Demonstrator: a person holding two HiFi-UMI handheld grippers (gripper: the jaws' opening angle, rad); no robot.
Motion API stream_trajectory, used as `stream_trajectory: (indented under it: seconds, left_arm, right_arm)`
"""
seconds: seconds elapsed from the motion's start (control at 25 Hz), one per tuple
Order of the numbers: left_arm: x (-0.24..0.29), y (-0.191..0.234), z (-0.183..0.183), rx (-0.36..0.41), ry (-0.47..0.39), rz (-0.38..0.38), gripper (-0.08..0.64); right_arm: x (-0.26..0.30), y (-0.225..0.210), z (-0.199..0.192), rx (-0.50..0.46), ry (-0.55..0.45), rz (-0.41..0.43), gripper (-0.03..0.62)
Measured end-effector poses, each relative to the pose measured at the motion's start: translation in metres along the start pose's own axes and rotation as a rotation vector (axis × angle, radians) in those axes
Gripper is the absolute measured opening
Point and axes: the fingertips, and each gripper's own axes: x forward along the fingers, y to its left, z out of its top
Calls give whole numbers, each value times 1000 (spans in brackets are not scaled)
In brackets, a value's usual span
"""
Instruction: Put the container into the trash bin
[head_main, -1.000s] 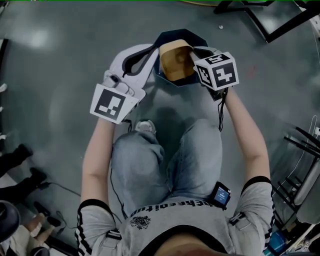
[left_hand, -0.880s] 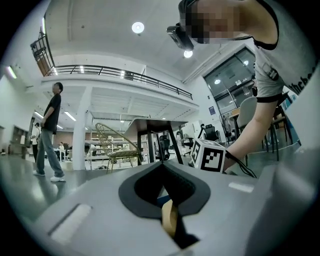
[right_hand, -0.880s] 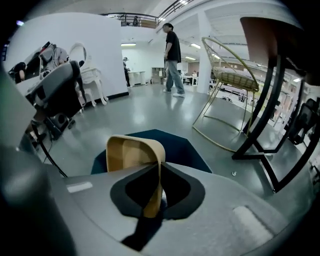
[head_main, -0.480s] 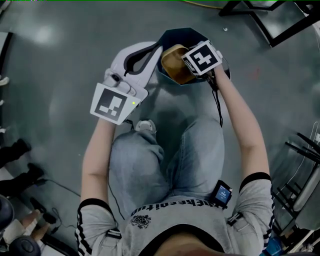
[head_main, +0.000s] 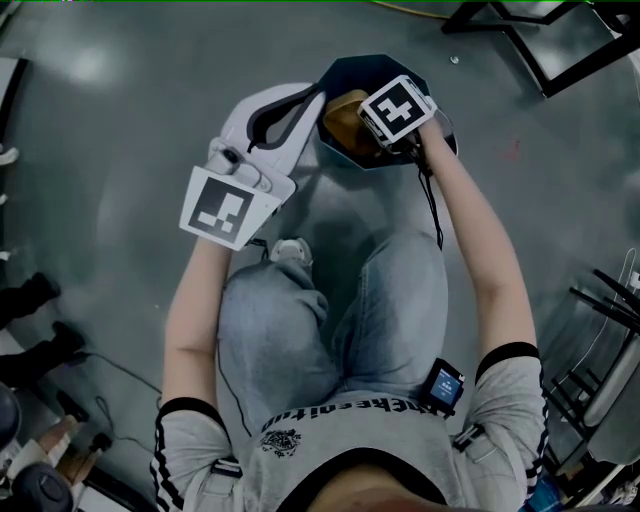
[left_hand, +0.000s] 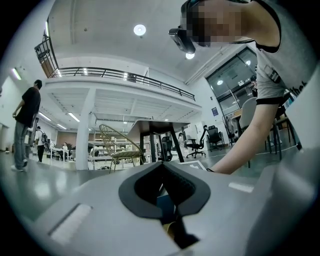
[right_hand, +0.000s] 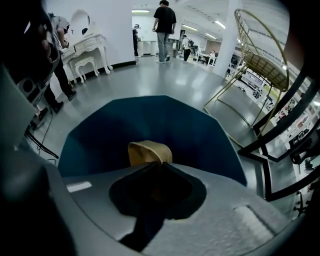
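There is 1 trash bin (head_main: 372, 64), dark blue with an angular rim, standing on the grey floor in front of the person's knees. 1 container (head_main: 343, 116), tan and shallow, sits within the bin's open mouth, toward its left side in the head view.

The right gripper (right_hand: 159, 164) points down into the bin. Its 2 jaws are closed together on the near edge of the container (right_hand: 149, 150), which juts out past their tips against the blue inner wall (right_hand: 150, 117). Its 1 marker cube (head_main: 397, 108) covers much of the bin opening in the head view.

The left gripper (head_main: 316, 96) lies just beside the bin's left rim, tips touching or nearly touching it; I cannot tell which. In the left gripper view its 2 jaws (left_hand: 162, 167) meet at the tips with nothing pinched between them; a sliver of blue bin and tan container shows through the gap behind the tips. Its 1 marker cube (head_main: 225, 206) faces up, nearer the person.

Beyond the bin, the right gripper view shows 1 gold wire chair (right_hand: 262, 55) and 1 white dressing table (right_hand: 86, 46).
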Motion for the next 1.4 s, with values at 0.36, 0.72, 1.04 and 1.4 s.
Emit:
stream_trajectory:
  seconds: [0.36, 0.72, 1.04, 1.4]
  left_arm:
    - [-2, -1, 1, 7, -2, 1, 18]
    - [1, -11, 1, 15, -2, -14, 18]
    - [4, -11, -12, -7, 70, 7, 18]
    - [13, -15, -15, -11, 72, -21, 18]
  right_arm:
    - [-10, 0, 8, 39, -75, 12, 15]
    - [-78, 11, 15, 170, -398, 91, 2]
    - [-123, 7, -2, 240, -656, 58, 2]
    - [-160, 13, 0, 158, -851, -20, 2]
